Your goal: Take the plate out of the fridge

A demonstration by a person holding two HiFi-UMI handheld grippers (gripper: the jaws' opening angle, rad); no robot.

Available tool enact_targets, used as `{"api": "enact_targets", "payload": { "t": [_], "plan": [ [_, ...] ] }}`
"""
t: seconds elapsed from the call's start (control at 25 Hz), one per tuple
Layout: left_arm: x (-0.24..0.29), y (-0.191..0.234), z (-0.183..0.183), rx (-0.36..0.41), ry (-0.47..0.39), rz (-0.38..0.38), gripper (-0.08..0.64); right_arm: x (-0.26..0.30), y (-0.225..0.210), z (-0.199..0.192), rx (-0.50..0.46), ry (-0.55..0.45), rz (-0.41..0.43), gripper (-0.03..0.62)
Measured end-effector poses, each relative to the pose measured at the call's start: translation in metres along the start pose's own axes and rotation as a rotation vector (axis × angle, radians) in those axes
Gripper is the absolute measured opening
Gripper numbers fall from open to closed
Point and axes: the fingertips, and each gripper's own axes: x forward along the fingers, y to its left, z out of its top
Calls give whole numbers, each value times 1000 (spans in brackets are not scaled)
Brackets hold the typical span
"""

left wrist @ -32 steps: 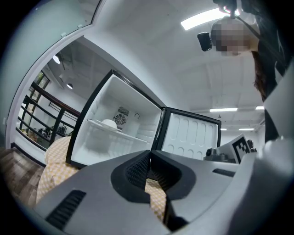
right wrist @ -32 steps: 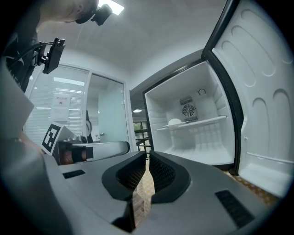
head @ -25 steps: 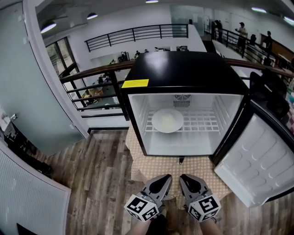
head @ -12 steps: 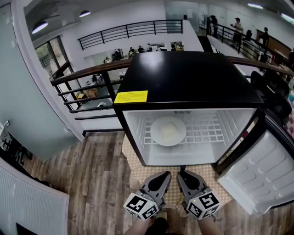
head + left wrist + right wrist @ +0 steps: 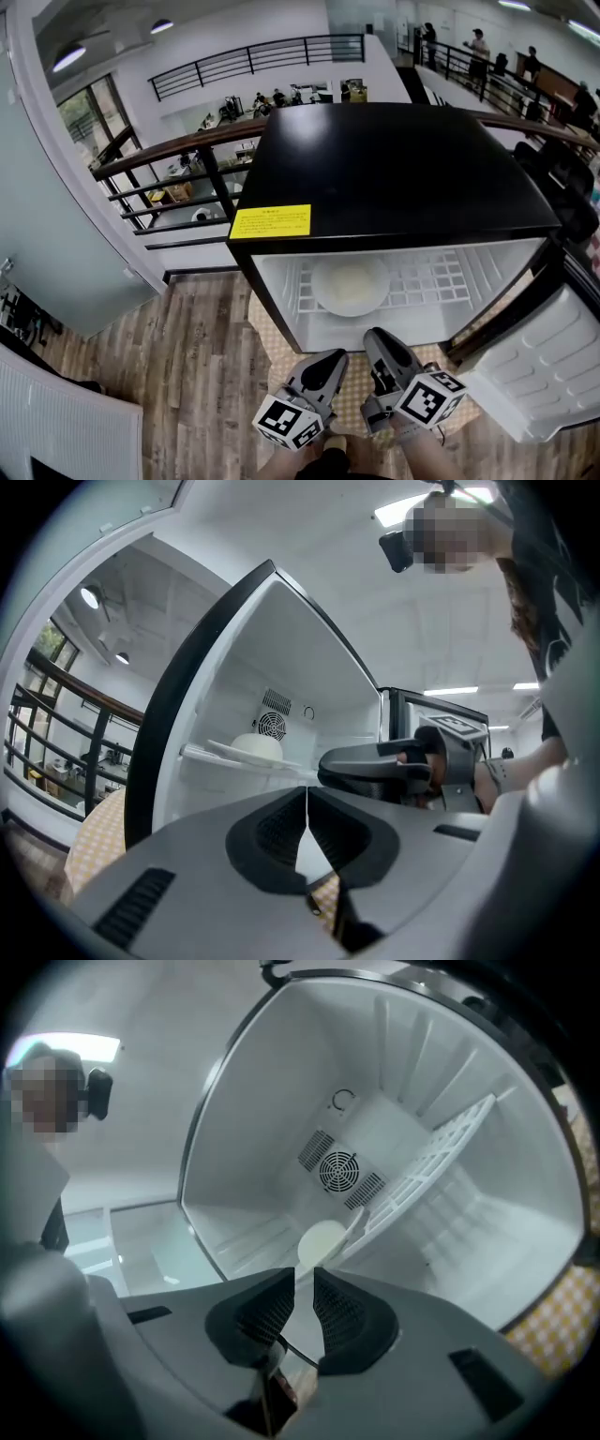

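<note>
Step in hand: approach. Nothing is grasped yet. Positions are relative to the black mini fridge (image 5: 394,169), left to right:

- left gripper (image 5: 328,361): just outside the fridge opening, low, left of centre. Its own view shows the jaws closed tip to tip with nothing in them.
- plate (image 5: 350,284): white and round, inside the fridge, flat on the wire shelf (image 5: 436,275). It sits left of the shelf's middle, in front of the fan grille (image 5: 338,1172) on the back wall. Neither gripper touches it.
- right gripper (image 5: 379,339): at the fridge's front lip, nosed toward the opening and slightly further in than the left one. The jaws are cracked to a narrow slit with nothing between them. Its view lines up roughly on the plate's near rim.
- fridge door (image 5: 548,370): swung wide on the fridge's right, so it doesn't block the reach.

Next move, my read:
- The right gripper has to spread its jaws wider than the rim.
- It goes in low over the shelf, one jaw above and one below the near rim, then pinches.
- The wires leave little room under the rim, so a shallow entry angle looks necessary.
- The left gripper could steady the far side or hang back.

Risk: an edge-only grip may let the plate tip as it leaves the shelf. Keep it level coming out past the fridge's front lip.
</note>
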Motion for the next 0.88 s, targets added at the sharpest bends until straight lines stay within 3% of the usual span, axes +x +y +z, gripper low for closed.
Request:
{"api": "enact_targets", "payload": {
  "t": [0.32, 0.52, 0.88],
  "plan": [
    [8, 21, 1, 5, 11, -44, 13, 29, -2, 20, 330, -71, 17, 103],
    [9, 26, 1, -15, 10, -65, 14, 34, -18, 13, 434, -55, -73, 104],
    [5, 28, -7, -49, 19, -60, 14, 43, -24, 8, 567, -34, -100, 96]
  ]
}}
